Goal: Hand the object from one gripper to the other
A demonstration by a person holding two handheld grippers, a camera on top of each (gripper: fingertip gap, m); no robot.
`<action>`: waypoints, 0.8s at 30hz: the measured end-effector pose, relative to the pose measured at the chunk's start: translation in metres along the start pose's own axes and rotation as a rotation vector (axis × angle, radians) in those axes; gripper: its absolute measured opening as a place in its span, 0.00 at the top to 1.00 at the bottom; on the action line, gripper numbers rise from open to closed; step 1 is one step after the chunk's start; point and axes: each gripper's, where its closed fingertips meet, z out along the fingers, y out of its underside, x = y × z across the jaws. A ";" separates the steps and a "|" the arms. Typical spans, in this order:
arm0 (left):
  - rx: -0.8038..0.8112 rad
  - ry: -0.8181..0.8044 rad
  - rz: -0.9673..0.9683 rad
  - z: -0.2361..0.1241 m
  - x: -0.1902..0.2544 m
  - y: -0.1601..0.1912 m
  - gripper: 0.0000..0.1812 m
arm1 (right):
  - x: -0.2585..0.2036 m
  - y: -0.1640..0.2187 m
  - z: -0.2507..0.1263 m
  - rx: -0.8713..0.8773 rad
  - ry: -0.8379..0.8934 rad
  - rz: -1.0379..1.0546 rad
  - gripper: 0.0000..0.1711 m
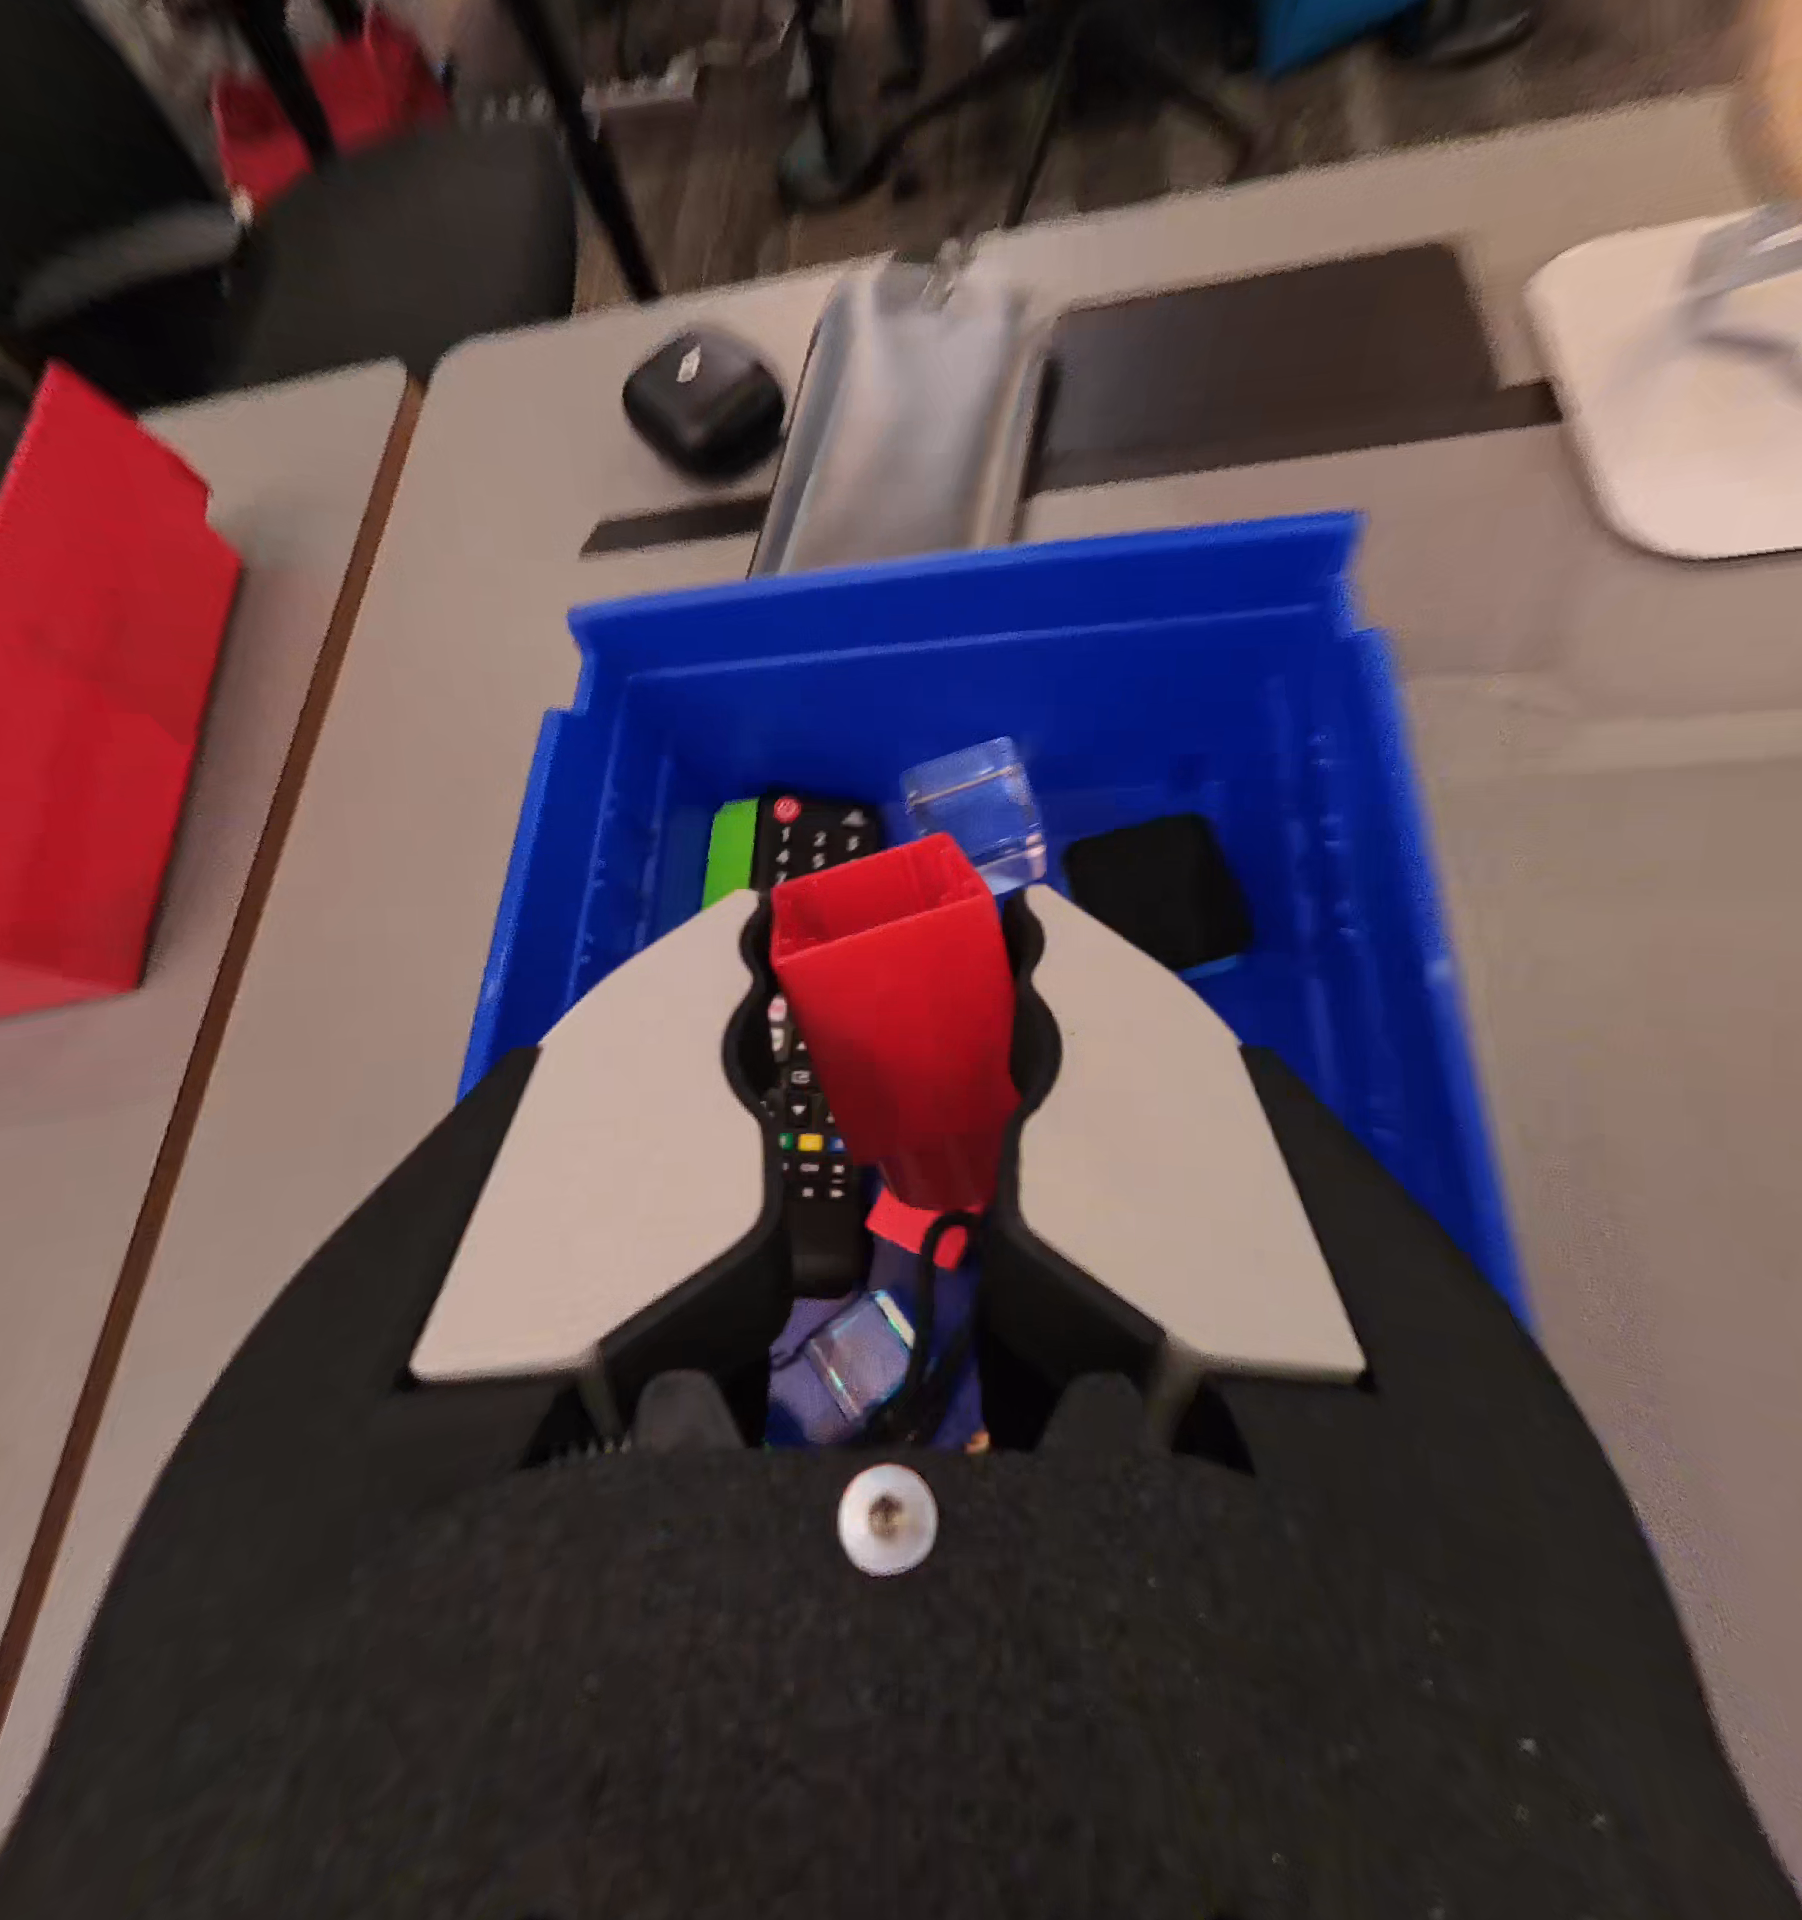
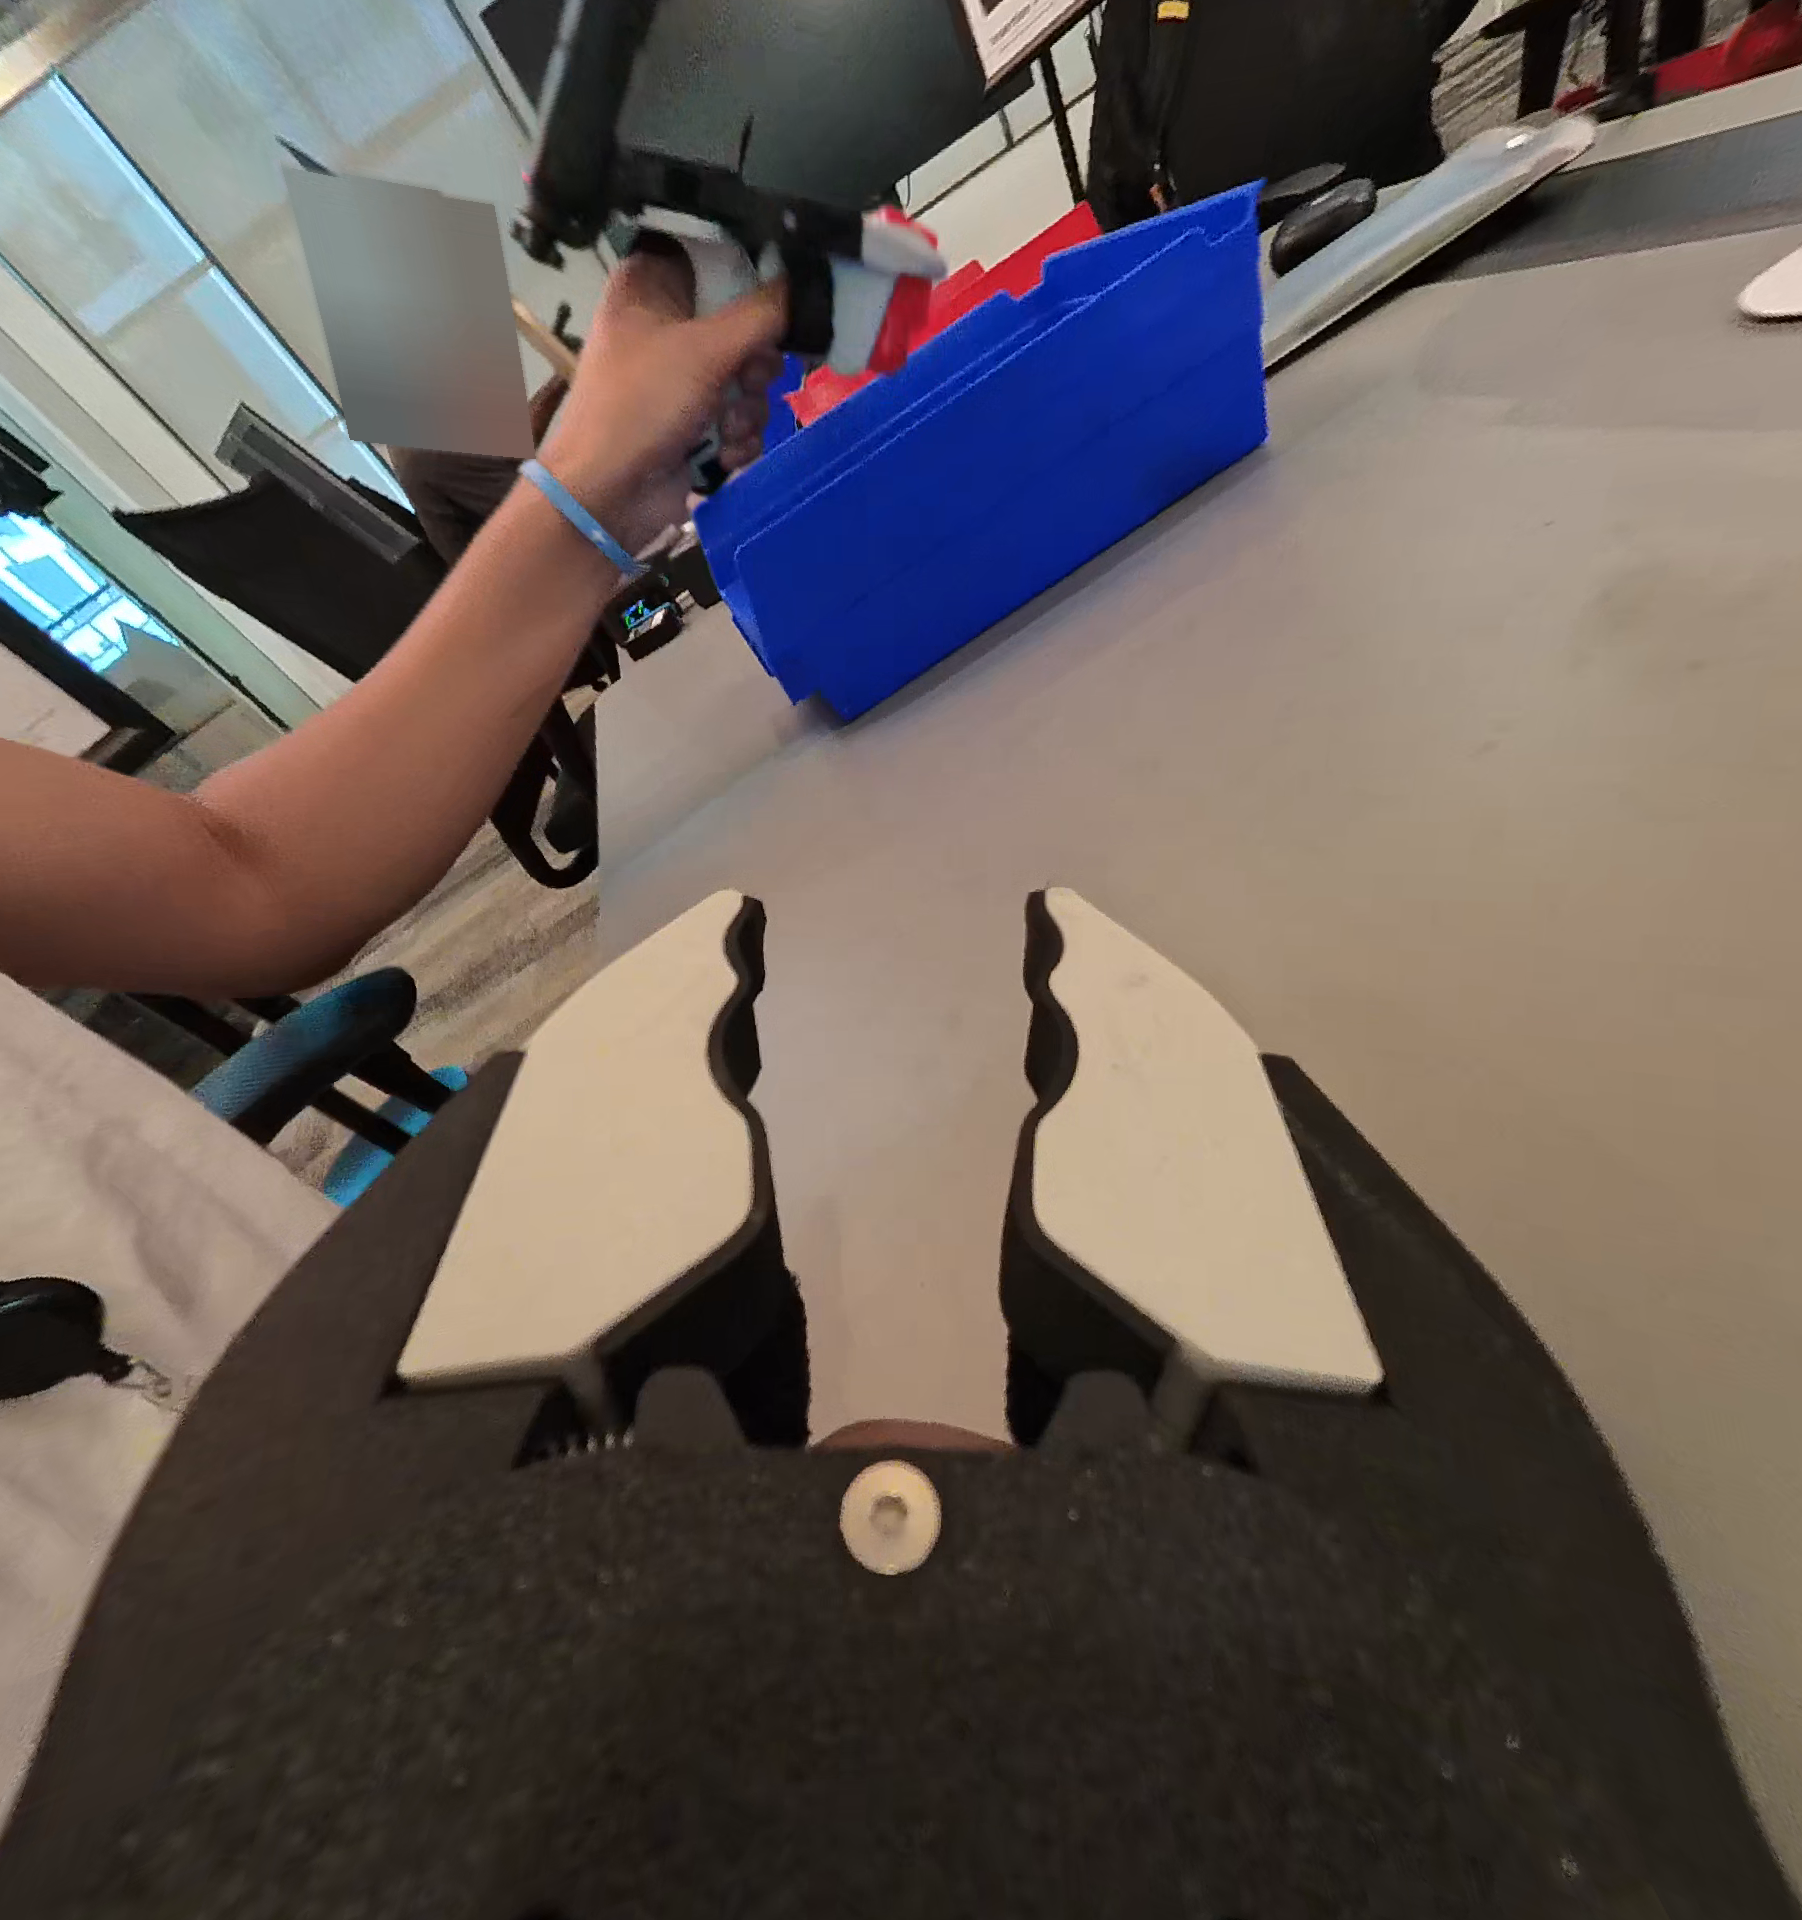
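In the left wrist view my left gripper (image 1: pixel 889 914) is shut on a red hollow square-mouthed plastic piece (image 1: pixel 902 1029), held above the blue bin (image 1: pixel 980 613); a black cord hangs from its lower end. In the right wrist view my right gripper (image 2: pixel 892 914) is open and empty, low over the grey table (image 2: pixel 1396 831), well short of the bin (image 2: pixel 1001 488). The left gripper (image 2: pixel 855 281) shows far off there, in a person's hand (image 2: pixel 658 405) above the bin's near end, with red between its fingers.
The bin holds a black remote (image 1: pixel 819 836), a green item (image 1: pixel 731 857), a clear cube (image 1: pixel 970 805) and a black square pad (image 1: pixel 1157 894). A red bag (image 1: pixel 55 707) stands left. A black case (image 1: pixel 705 405), a metal tray (image 1: pixel 897 416) and a white stand base (image 1: pixel 1707 416) lie behind. Some 45 cm of space lies between my two pairs of fingers.
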 end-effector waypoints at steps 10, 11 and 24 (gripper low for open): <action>0.469 0.471 0.625 -0.140 0.195 0.011 0.77 | -0.006 -0.021 0.045 -0.163 -0.111 0.024 0.67; 0.479 0.466 0.716 -0.145 0.212 0.022 0.77 | -0.007 -0.026 0.050 -0.168 -0.120 0.027 0.65; 0.464 0.231 1.301 -0.145 0.313 0.089 0.78 | -0.024 -0.014 0.079 -0.174 -0.067 -0.089 0.79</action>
